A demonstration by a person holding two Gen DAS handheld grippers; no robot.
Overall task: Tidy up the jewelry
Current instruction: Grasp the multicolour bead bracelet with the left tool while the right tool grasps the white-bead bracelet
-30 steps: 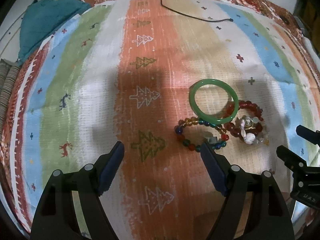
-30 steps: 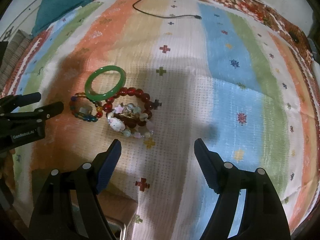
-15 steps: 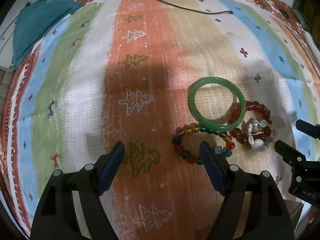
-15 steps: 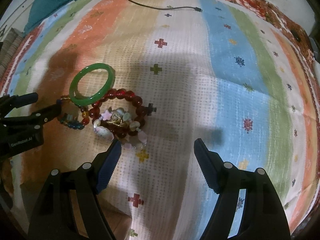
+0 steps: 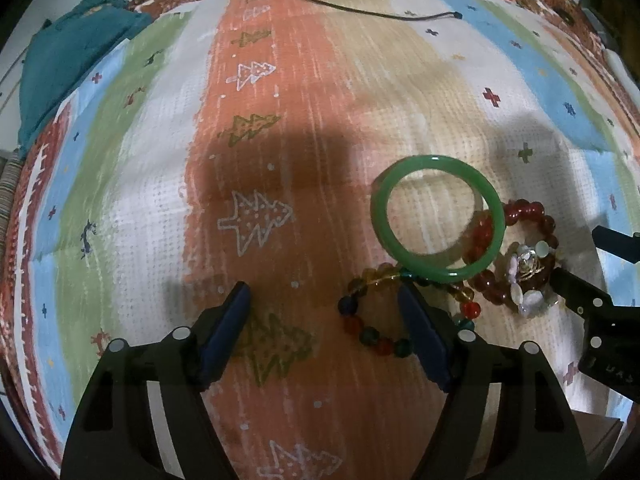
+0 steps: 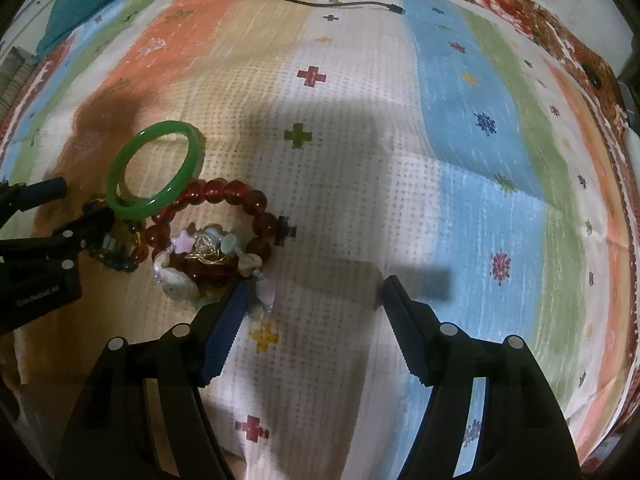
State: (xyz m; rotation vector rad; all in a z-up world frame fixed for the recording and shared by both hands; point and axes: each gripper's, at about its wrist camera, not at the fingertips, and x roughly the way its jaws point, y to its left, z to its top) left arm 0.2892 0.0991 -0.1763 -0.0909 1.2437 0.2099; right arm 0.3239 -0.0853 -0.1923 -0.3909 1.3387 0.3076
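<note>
Both grippers released: left gripper (image 5: pixel 324 312) beside the multicoloured round-bead bracelet (image 5: pixel 372 316); right gripper (image 6: pixel 314 300) beside the pale shell-charm bracelet (image 6: pixel 200 264). Smooth green jade bangle (image 5: pixel 436 220) overlaps the dark red bead bracelet (image 6: pixel 240 208).

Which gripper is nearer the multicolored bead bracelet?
Left. The left gripper has one finger lying over the multicolored bead bracelet. The right gripper sits past the shell bracelet, clear of it.

Both grippers have advanced toward the bracelet cluster on the striped cloth (image 6: pixel 360 160). The left gripper (image 5: pixel 324 312) now has one finger (image 5: pixel 424 336) overlapping the multicolour bead bracelet (image 5: pixel 372 328). The right gripper (image 6: pixel 314 304) now has one finger (image 6: pixel 228 320) touching the shell bracelet (image 6: pixel 180 276).
</note>
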